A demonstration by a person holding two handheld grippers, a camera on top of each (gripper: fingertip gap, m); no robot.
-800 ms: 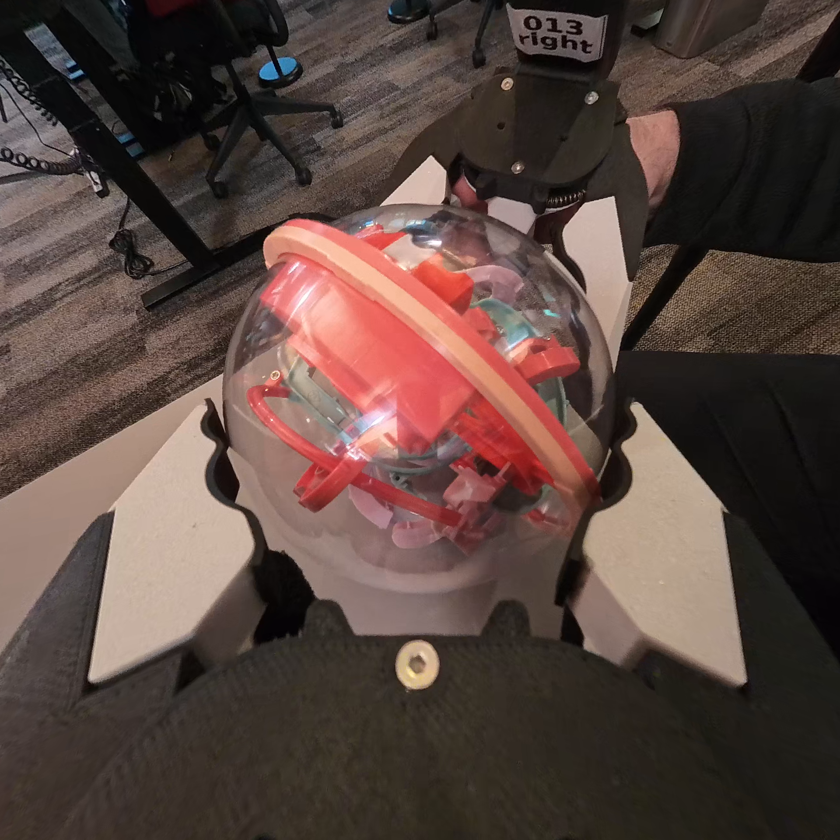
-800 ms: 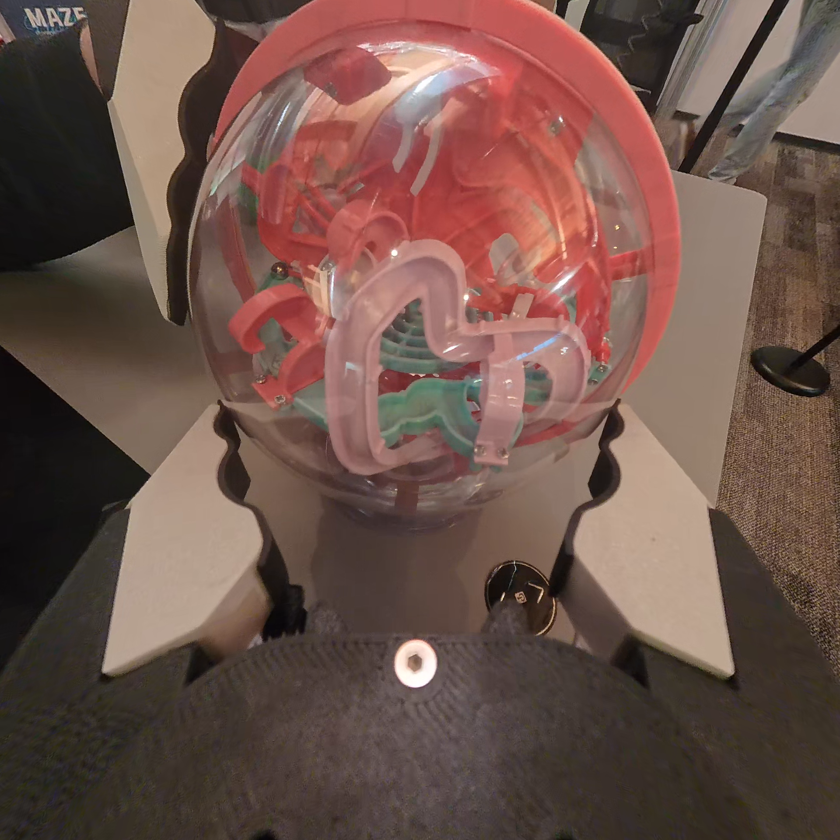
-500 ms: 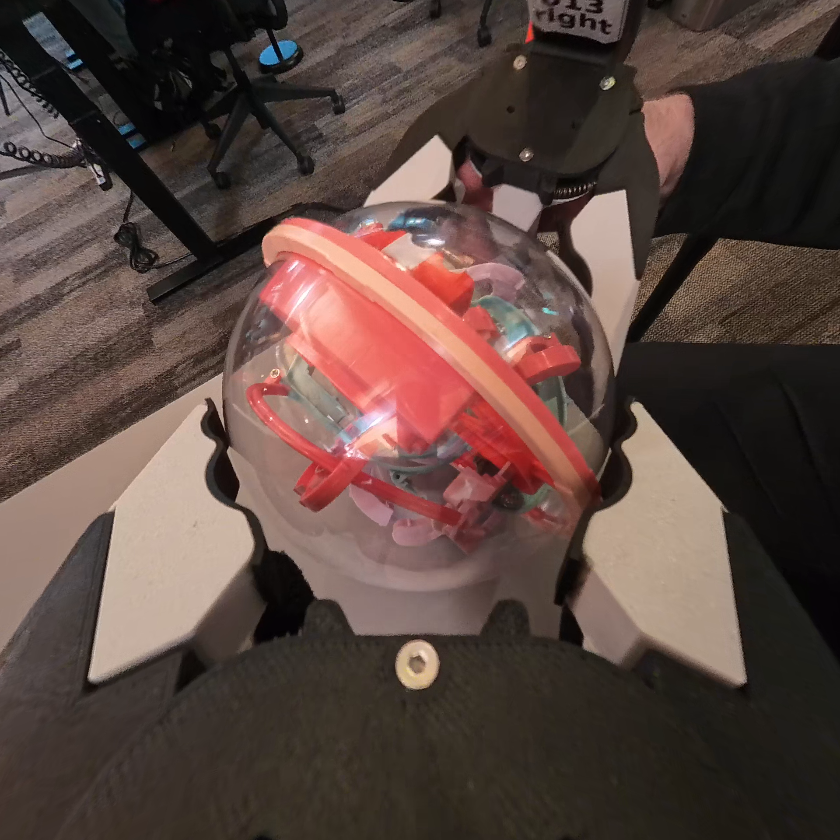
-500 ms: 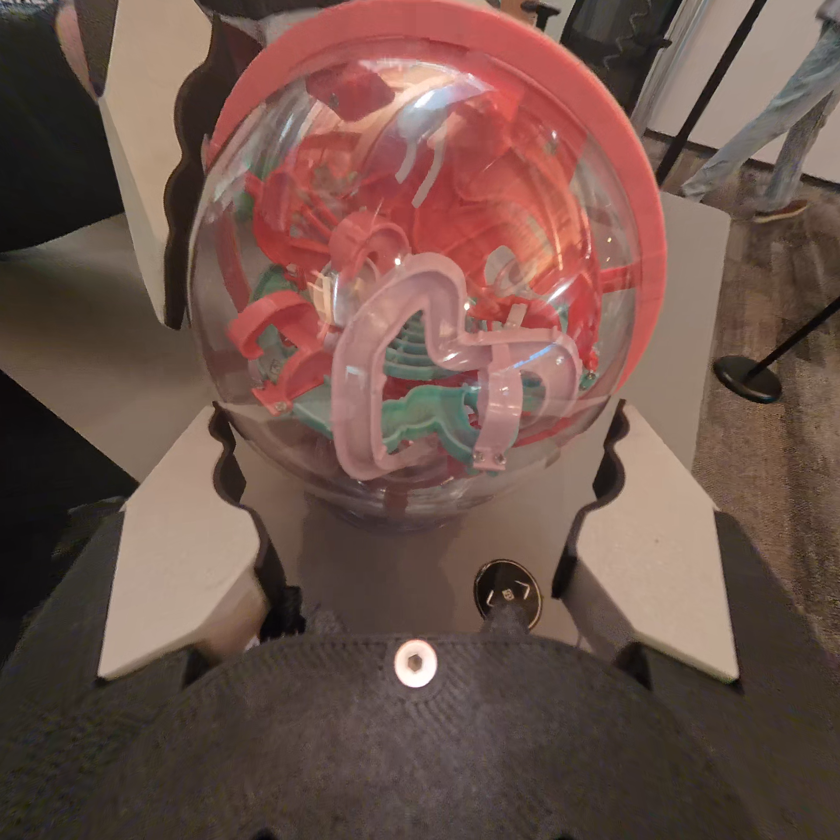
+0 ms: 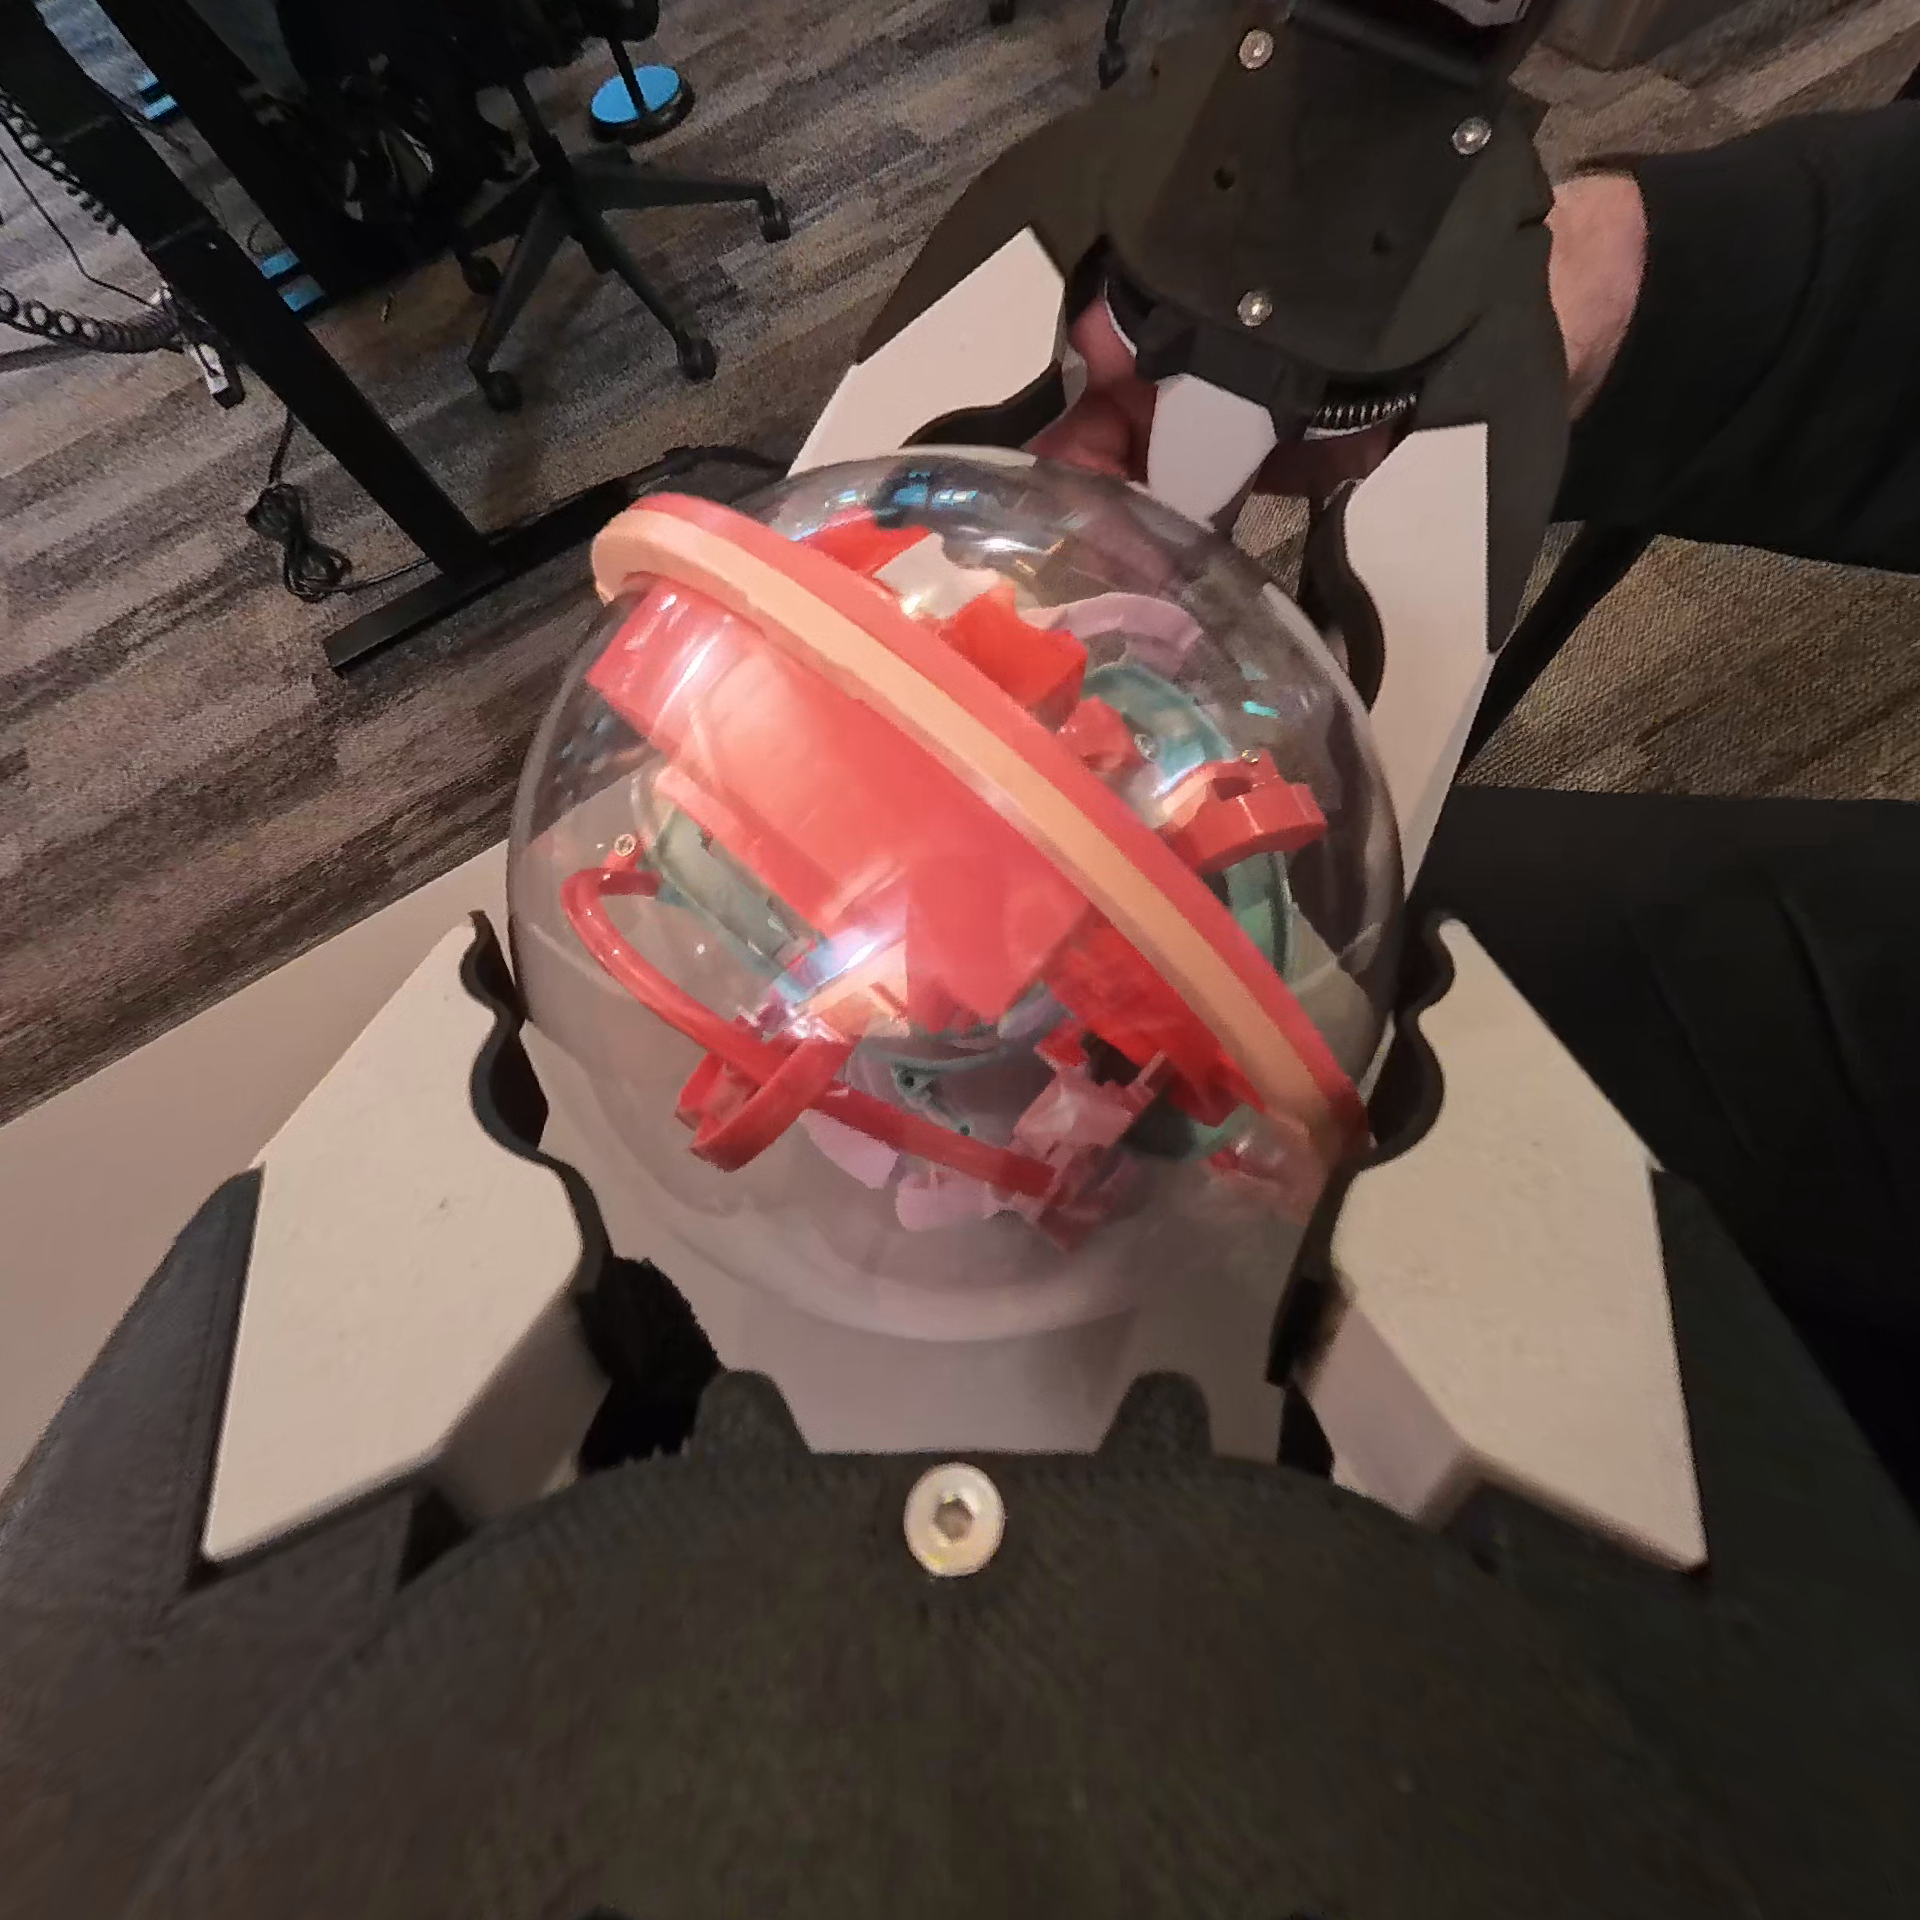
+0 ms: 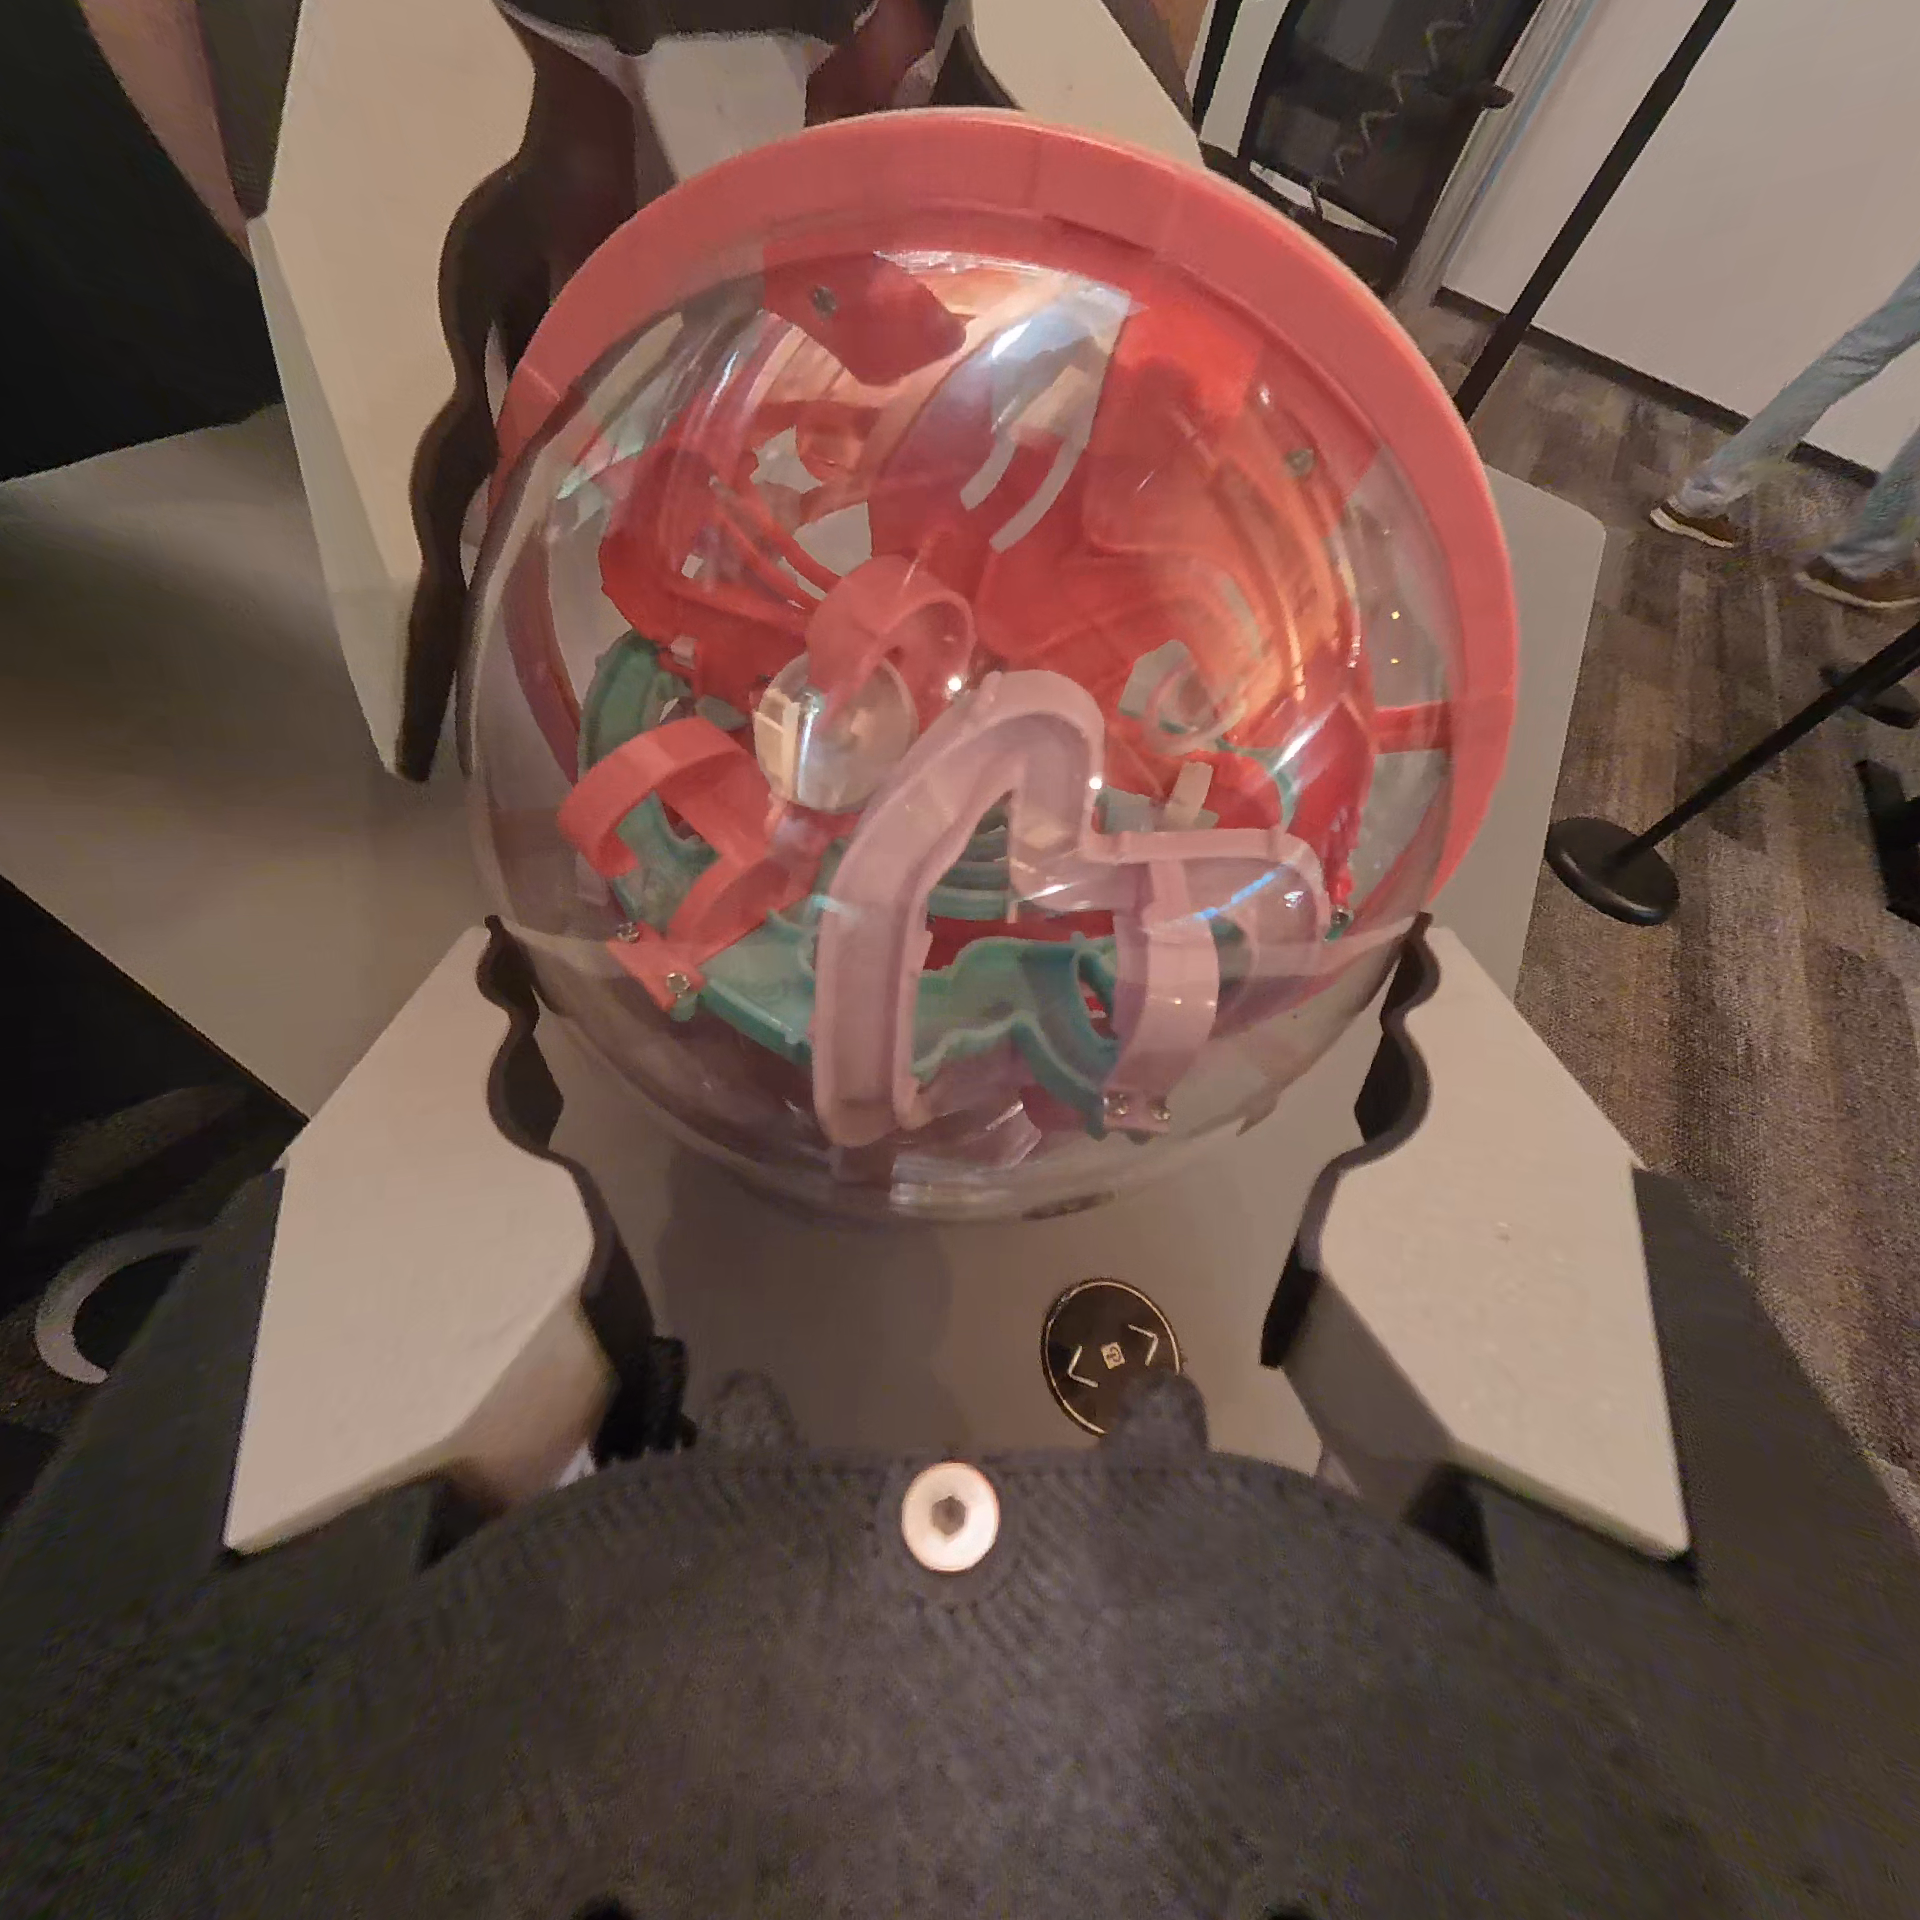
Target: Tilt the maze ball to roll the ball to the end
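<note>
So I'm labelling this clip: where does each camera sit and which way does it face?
Left wrist view: on the left claw, looking along its fingers at the maze ball, gripped; beyond, the right claw, a hand and carpet.
Right wrist view: on the right claw, facing the maze ball from the opposite side; behind it, the left claw.
Shared: the ball and both claws.

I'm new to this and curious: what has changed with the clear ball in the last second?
The maze ball has been tipped: in the right wrist view its pink ring has swung more face-on. Nothing was released; the left gripper and right gripper still clasp it from opposite sides.
</note>
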